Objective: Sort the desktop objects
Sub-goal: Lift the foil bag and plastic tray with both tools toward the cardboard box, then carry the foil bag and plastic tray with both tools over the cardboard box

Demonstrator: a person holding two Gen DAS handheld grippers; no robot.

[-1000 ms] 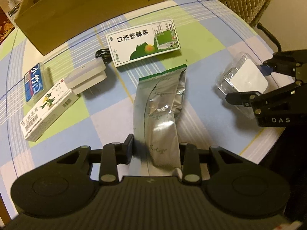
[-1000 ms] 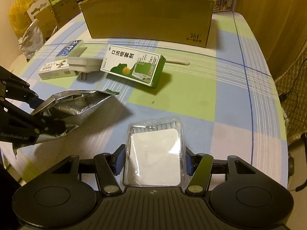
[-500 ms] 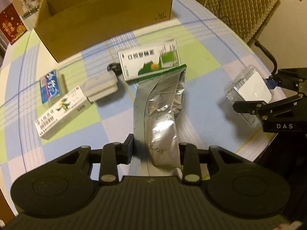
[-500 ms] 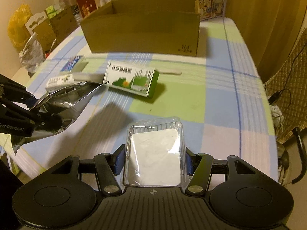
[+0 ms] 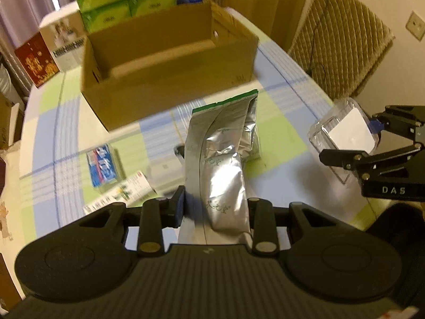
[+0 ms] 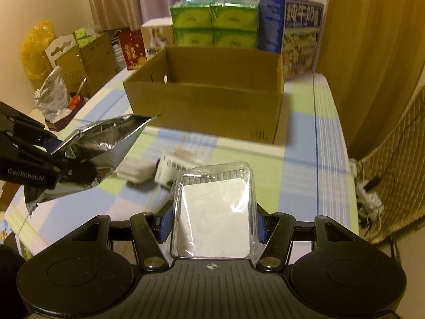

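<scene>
My left gripper (image 5: 216, 207) is shut on a silver foil pouch (image 5: 223, 159) with a green top edge, held in the air above the table. My right gripper (image 6: 213, 223) is shut on a clear plastic case (image 6: 215, 212) with a white card inside, also lifted. In the left wrist view the right gripper (image 5: 366, 138) and the clear case (image 5: 342, 133) hang at the right. The right wrist view has the left gripper (image 6: 66, 156) and the foil pouch (image 6: 106, 138) at the left. An open cardboard box (image 6: 202, 111) stands ahead on the checked tablecloth.
On the cloth below lie a blue packet (image 5: 103, 164), a white medicine box (image 5: 124, 194), a white adapter (image 6: 135, 171) and a green-and-white spray box (image 6: 172, 167), partly hidden. Green cartons (image 6: 212, 26) are stacked behind the cardboard box. A quilted chair (image 5: 337, 45) is past the table's right edge.
Both grippers have risen from the table with the foil pouch and the clear case still held. The cardboard box now shows its open inside, and the items on the cloth look smaller and lower.
</scene>
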